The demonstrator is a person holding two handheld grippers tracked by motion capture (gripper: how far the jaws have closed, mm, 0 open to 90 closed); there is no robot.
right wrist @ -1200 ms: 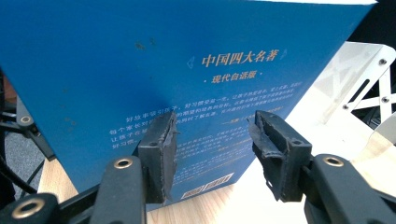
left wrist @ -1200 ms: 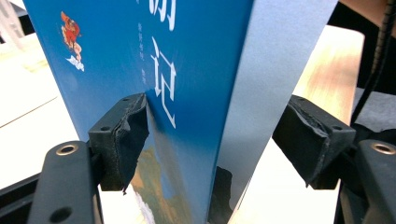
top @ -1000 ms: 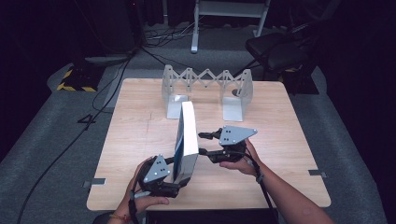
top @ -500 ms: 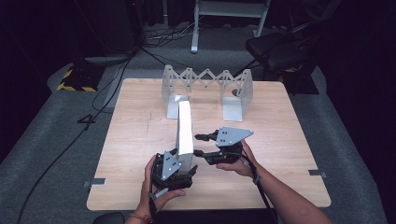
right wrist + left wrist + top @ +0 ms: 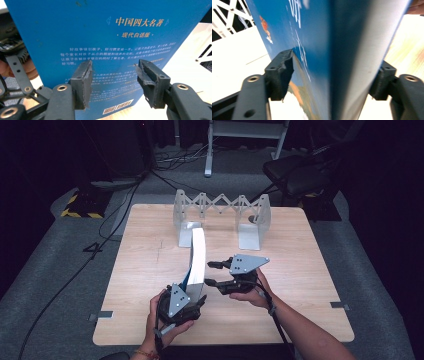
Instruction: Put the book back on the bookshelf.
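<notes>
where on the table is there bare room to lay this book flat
Bare wood lies left of the book to the table edge, and right of the right tongs. It is crowded mid-table and at the rear by the metal rack.

The upright book point(image 5: 198, 255) stands on edge mid-tabletop point(image 5: 310, 265), running from the near edge toward the expandable metal book rack point(image 5: 220, 212) at the far side, and blocks crossing between left and right halves. The left gripper point(image 5: 192, 301) straddles its near end; the right gripper point(image 5: 212, 274) faces its right cover. Bare wood lies open on both flanks.
</notes>
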